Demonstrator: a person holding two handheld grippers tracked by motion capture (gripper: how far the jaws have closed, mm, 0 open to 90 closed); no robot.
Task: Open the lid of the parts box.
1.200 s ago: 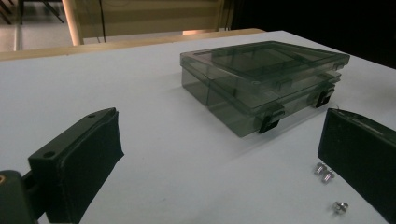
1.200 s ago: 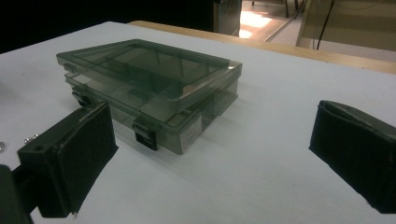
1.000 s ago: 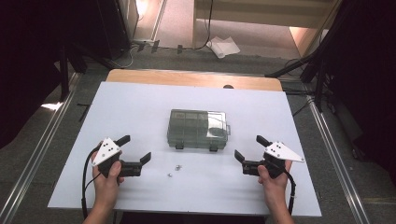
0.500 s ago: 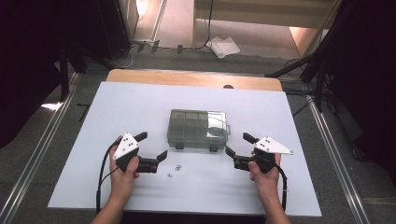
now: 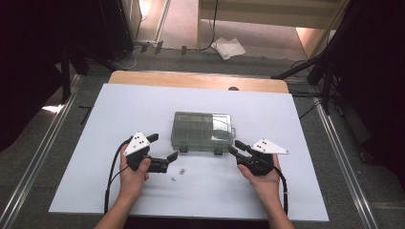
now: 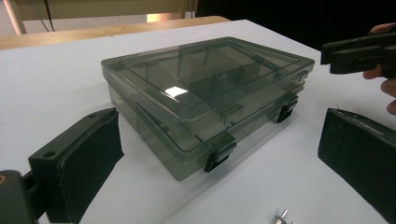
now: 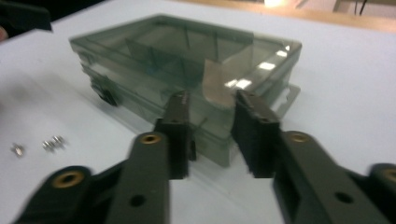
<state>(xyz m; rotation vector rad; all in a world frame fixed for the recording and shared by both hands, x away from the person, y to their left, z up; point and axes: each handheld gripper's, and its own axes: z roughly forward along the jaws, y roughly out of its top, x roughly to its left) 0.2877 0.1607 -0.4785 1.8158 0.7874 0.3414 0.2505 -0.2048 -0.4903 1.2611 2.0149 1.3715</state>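
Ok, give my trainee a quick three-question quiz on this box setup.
1. True or false: the box has its lid shut.
2. Which gripper has the wider jaws: A left gripper, B right gripper?
3. What small things lie on the table in front of the box?

Key: 1 true. 2 A; the right gripper's jaws have just been closing, a narrow gap left, nothing clamped. 3 Screws.
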